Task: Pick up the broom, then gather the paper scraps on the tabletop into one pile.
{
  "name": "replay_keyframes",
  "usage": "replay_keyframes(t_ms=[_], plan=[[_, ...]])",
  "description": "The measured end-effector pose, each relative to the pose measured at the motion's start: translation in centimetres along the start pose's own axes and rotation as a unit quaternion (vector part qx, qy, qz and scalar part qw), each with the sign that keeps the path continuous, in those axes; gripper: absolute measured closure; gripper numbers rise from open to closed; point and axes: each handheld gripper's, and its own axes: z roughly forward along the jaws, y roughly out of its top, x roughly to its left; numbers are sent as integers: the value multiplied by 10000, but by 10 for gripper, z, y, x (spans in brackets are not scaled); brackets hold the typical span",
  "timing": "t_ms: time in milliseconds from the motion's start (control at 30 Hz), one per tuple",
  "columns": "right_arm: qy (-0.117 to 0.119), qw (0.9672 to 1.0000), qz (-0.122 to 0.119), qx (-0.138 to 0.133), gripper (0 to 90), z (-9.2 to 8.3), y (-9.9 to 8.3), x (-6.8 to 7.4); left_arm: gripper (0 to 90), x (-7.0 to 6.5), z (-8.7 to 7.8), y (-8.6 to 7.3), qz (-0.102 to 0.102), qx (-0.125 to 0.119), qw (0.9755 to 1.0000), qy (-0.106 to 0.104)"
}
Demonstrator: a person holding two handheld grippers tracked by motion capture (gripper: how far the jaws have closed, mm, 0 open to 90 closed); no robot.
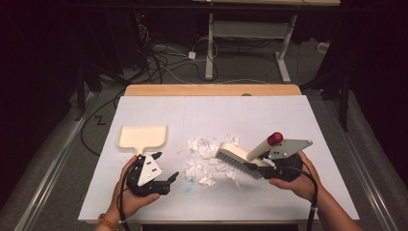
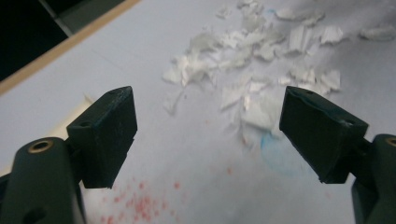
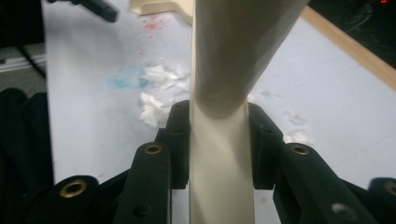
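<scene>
The cream dustpan (image 1: 143, 136) lies flat at nine o'clock, mouth facing away, just beyond the left gripper (image 1: 166, 182), whose jaws are spread wide with nothing between them. The torn white paper bits (image 1: 208, 156) sit in the middle. At three o'clock, the right gripper (image 1: 269, 166) pinches the cream brush (image 1: 243, 159), grey bristles down, ready to sweep.

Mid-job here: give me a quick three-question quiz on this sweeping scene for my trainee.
1. True or false: the right hand-held gripper is shut on the brush.
2. What lies beside the brush bristles: A) paper scraps, B) coins, C) screws?
3. Fill in: the left hand-held gripper stands ____, nothing between its jaws, near the dustpan.

Key: 1 true; 2 A; 3 open.
</scene>
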Motion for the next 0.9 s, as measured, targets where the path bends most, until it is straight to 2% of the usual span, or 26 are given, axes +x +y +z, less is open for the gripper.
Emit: replay_keyframes(t_ms=[67, 167, 200, 233, 300, 333, 367, 400, 433, 500, 533, 600, 667, 733, 900], plan=[[-170, 9998, 68, -89, 678, -4, 0, -3, 192, 1, -5, -12, -130, -42, 9999, 9], [-239, 9994, 180, -150, 678, -8, -1, -7, 192, 1, -9, -21, -205, -30, 9998, -9], [-418, 9987, 256, -158, 678, -11, -3, -10, 192, 0, -11, -28, -300, -34, 9995, 33], [-447, 9985, 282, -152, 678, -12, -3, -11, 191, 0, -11, -28, -300, -34, 9995, 33], [-610, 9974, 359, -166, 678, -14, -4, -14, 192, -2, -11, -36, -465, -82, 9989, 54], [-674, 9970, 368, -139, 678, -15, -5, -16, 192, -4, -11, -36, -453, -70, 9989, 74], [-767, 9962, 378, -154, 678, -16, -5, -17, 191, -5, -12, -35, -295, -103, 9994, 164], [-837, 9957, 370, -160, 678, -16, -5, -19, 191, -6, -13, -34, -226, -131, 9994, 214], [-882, 9953, 358, -157, 678, -16, -6, -22, 191, -6, -13, -34, -253, -130, 9994, 179], [-1125, 9930, 351, -118, 678, -15, -7, -25, 191, -6, -12, -36, -245, -69, 9994, 234], [-1210, 9918, 389, -103, 678, -14, -7, -27, 191, -5, -13, -37, -284, -85, 9993, 230], [-1410, 9895, 313, -59, 678, -11, -7, -32, 191, -4, -13, -39, -447, -67, 9988, 184], [-1474, 9885, 315, -79, 678, -9, -6, -37, 192, -3, -12, -39, -493, -67, 9986, 184], [-1439, 9888, 381, -76, 678, -4, -5, -44, 192, -3, -11, -38, -503, -51, 9986, 171], [-1631, 9861, 184, 261, 678, 20, 1, -64, 193, -8, -10, -41, -345, 143, 9992, 108]])
